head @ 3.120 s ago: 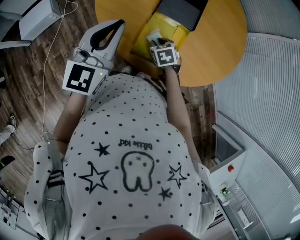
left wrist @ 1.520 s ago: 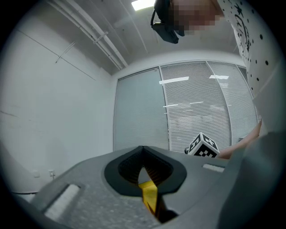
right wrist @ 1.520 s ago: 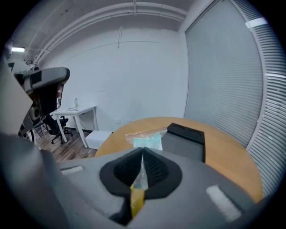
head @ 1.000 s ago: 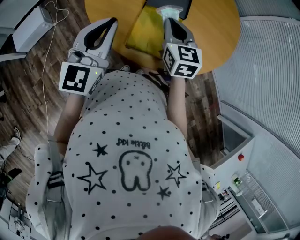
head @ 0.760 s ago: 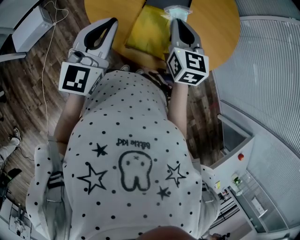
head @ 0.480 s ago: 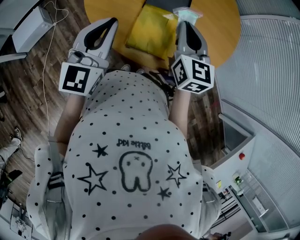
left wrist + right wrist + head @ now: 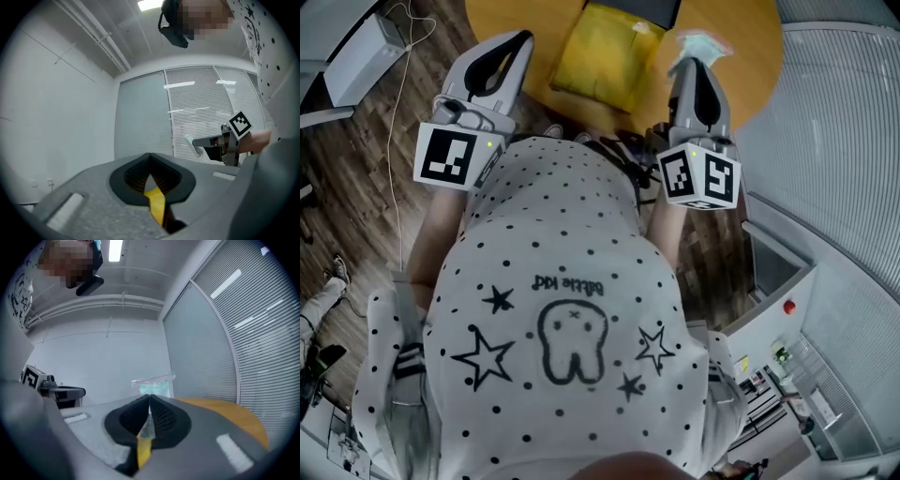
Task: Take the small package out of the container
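Head view, looking steeply down over a person's dotted shirt (image 7: 562, 281): at the left, the left tool (image 7: 518, 40) was held above a wooden floor (image 7: 356, 141), near the edge of a round orange-brown surface (image 7: 750, 66). Its jaws were together with nothing between them (the left gripper view showed the tips meeting, with only a pale wall (image 7: 56, 117) and blinds (image 7: 206, 108) beyond).

In the middle, the yellow container (image 7: 605, 52), a soft padded pouch, lay flat on the surface. A dark flat item (image 7: 652, 9) sat just behind it at the top edge of the frame.

To the right, the right tool (image 7: 694, 58) was held over the near part of the surface, beside the pouch and clear of it. Its jaws were clamped on one edge of the small package (image 7: 701, 44), a clear plastic packet with pale green contents. In the right gripper view the packet stood up from the pinched tips, out of the container and apart from it.
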Action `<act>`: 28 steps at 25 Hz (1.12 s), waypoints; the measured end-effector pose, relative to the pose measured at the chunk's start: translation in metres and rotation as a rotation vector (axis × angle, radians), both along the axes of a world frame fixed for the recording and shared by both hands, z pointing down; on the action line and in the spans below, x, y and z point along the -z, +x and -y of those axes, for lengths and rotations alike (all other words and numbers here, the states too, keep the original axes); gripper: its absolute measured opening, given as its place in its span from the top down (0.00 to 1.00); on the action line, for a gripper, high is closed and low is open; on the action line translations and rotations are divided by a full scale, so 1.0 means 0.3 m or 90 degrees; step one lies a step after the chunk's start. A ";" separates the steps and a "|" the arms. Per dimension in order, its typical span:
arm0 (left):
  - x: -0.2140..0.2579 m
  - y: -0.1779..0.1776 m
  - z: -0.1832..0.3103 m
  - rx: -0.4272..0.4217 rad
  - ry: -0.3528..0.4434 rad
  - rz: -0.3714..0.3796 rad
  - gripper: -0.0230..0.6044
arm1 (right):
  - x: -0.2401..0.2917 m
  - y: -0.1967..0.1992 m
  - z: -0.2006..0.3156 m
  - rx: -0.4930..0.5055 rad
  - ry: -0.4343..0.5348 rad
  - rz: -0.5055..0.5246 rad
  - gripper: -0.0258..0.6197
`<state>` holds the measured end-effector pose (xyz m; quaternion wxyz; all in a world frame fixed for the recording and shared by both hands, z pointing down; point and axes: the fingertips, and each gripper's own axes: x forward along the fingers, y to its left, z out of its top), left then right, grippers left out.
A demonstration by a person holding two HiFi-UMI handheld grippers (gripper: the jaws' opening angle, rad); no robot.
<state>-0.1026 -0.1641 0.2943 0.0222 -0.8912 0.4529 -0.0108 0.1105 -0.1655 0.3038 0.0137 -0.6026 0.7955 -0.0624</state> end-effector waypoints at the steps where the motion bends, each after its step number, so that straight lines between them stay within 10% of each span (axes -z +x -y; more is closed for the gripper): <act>1: 0.000 0.000 0.000 0.000 -0.001 0.000 0.95 | 0.010 0.004 -0.008 -0.003 0.010 0.001 0.96; 28: -0.007 0.013 -0.025 -0.007 -0.030 -0.025 0.95 | -0.048 0.043 -0.239 0.023 0.033 0.047 0.95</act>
